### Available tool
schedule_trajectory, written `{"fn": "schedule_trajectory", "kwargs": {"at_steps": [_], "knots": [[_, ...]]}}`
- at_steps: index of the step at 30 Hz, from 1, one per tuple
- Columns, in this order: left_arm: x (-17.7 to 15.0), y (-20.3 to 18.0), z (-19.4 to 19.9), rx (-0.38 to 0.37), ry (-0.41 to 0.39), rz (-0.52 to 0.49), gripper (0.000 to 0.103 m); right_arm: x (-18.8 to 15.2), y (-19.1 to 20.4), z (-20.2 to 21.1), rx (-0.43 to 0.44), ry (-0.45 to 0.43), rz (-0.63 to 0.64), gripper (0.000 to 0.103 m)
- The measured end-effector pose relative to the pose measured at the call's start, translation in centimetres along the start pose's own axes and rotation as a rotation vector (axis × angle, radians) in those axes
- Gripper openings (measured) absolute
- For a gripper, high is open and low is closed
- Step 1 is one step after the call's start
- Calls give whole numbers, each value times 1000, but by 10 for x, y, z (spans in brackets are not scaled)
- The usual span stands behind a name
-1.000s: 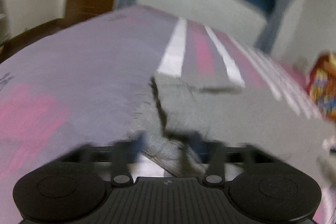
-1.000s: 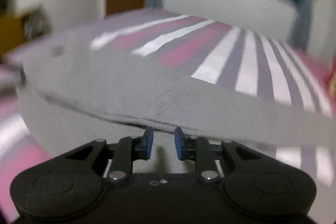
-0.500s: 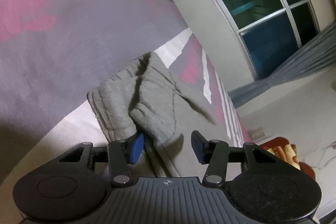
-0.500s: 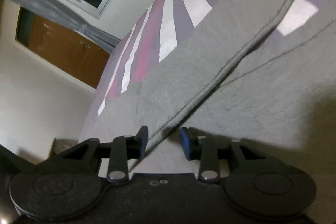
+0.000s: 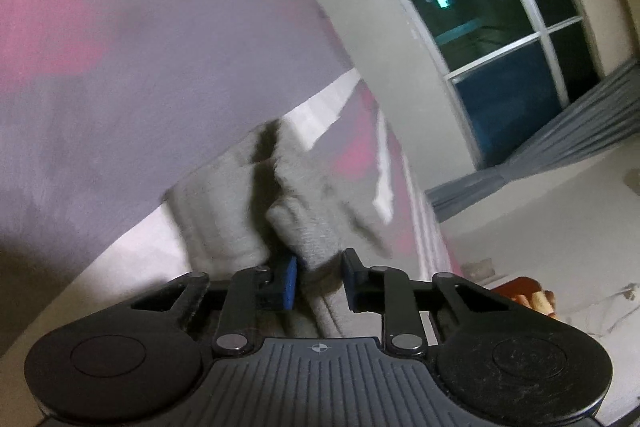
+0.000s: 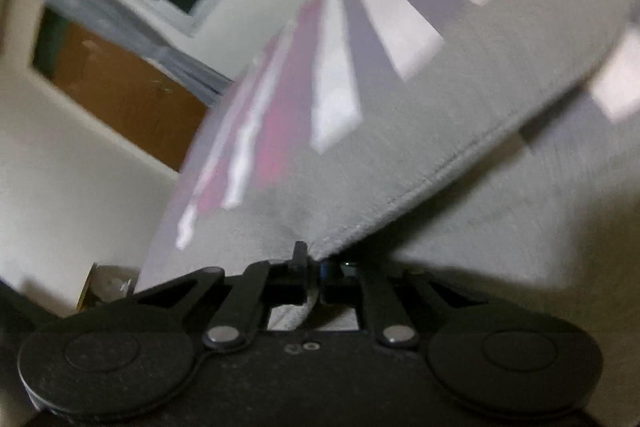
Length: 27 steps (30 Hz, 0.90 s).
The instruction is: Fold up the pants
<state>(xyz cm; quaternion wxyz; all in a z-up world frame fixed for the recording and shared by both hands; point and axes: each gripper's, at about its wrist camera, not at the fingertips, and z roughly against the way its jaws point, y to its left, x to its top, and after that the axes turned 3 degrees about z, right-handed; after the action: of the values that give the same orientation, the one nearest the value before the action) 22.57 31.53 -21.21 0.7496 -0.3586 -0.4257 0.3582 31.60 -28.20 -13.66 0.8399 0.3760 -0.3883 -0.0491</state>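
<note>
The left gripper [image 5: 319, 277] has just been closing and its blue pads now pinch a bunched fold of the grey knit fabric pants [image 5: 304, 227], which rise toward 12 o'clock over the purple, pink and white striped bedspread [image 5: 120, 67]. The right gripper [image 6: 313, 269] (also just closed) clamps the pants' stitched hem edge [image 6: 420, 183], running toward 2 o'clock. A dark window [image 5: 508, 39] sits at 1 o'clock in the left view.

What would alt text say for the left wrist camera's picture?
The left gripper pinches a bunched fold of grey pants lying on a purple, pink and white striped bedcover. The picture is tilted; a dark window with grey curtains shows on the right.
</note>
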Motion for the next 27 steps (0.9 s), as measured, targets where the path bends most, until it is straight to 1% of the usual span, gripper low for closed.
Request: {"fn": "schedule_trajectory", "kwargs": {"at_steps": [1, 4, 6, 7, 8, 9, 10, 11, 12, 13, 14, 15, 16, 17, 20, 21, 22, 24, 27], "knots": [[2, -5, 6, -10, -9, -10, 24, -1, 9, 12, 11, -15, 34, 5], [11, -14, 21, -40, -35, -24, 24, -9, 30, 43, 36, -25, 111, 5], [15, -12, 25, -15, -29, -40, 24, -20, 36, 57, 63, -24, 116, 5], [15, -6, 24, 23, -8, -42, 24, -28, 36, 62, 70, -9, 125, 5], [15, 1, 21, 57, 13, -39, 24, -37, 36, 63, 54, 7, 154, 5], [13, 8, 17, 94, 39, -31, 24, -45, 36, 59, 18, 32, 183, 6], [10, 16, 14, 130, 65, -19, 24, -52, 34, 50, -28, 75, 181, 8], [7, 21, 14, 125, 68, -9, 24, -60, 24, 41, -53, 133, 143, 10], [5, 24, 17, 108, 60, 7, 24, -65, 16, 34, -72, 184, 104, 17], [4, 25, 20, 101, 53, 22, 24, -70, 10, 33, -90, 196, 84, 17], [3, 23, 21, 101, 47, 18, 25, -74, 7, 39, -92, 173, 79, 19], [2, 21, 19, 110, 47, 1, 25, -75, 3, 44, -98, 145, 67, 24], [1, 19, 17, 122, 49, -18, 26, -75, -3, 48, -108, 122, 35, 27], [1, 17, 13, 131, 48, -28, 26, -76, -7, 49, -109, 112, -2, 27], [3, 12, 8, 156, 41, -45, 25, -75, -23, 46, -107, 106, -95, 18], [4, 7, 8, 167, 39, -66, 25, -75, -25, 46, -108, 103, -105, 10], [10, 1, 9, 172, 27, -87, 25, -72, -24, 47, -114, 96, -99, 7], [15, -8, 16, 145, 7, -113, 24, -74, -12, 61, -98, 61, -47, 6], [23, -13, 29, 134, -1, -147, 24, -79, 9, 87, -69, 11, 35, 5]]}}
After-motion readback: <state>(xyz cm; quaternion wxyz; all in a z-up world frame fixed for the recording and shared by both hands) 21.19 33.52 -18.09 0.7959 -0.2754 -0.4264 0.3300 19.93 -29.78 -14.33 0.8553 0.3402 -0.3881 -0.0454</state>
